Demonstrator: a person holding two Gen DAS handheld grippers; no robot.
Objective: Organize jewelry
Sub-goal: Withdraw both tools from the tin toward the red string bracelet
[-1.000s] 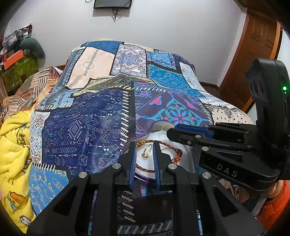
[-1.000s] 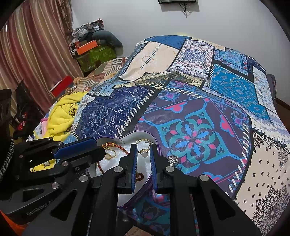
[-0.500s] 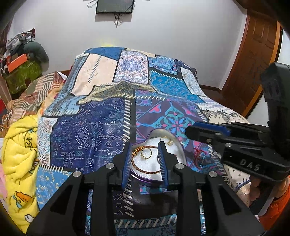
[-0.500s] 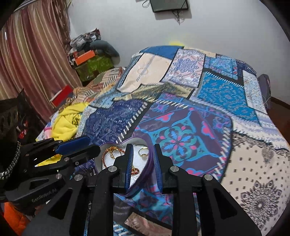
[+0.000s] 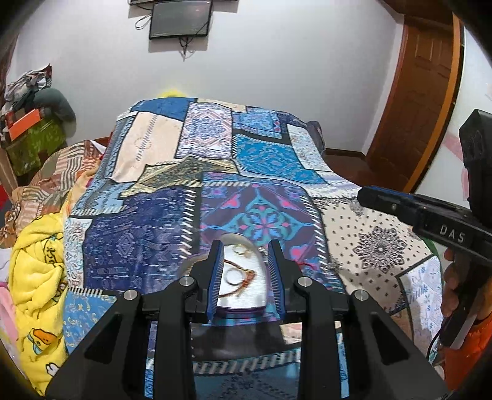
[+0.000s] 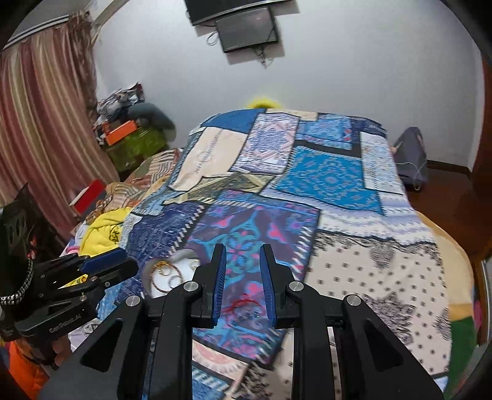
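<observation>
both tongs spread, empty — left gripper [image 5: 246, 274] frames the jewelry tray [image 5: 243, 295] (rings, bracelet); right gripper [image 6: 243, 283] beside it.

Walls: plain white.
Screen: a dark flat screen [image 5: 180, 19] mounted high on the far wall, cables hanging under it.
Door: brown wooden door [image 5: 429, 92] at the right.
Floor: dark wood [image 6: 442, 197] past the bed's far right corner.
Bed: covered by a patchwork bedspread [image 5: 215, 160] in blues, cream and purple.
Curtain: striped pink-brown curtain [image 6: 40, 123] at the left.
Left edge of the bed: a yellow blanket [image 5: 37, 270]; beyond it a pile of clothes and boxes [image 6: 129, 123], possibly on a green crate.
Bag: grey bag [image 6: 410, 157] on the floor by the far wall.
</observation>
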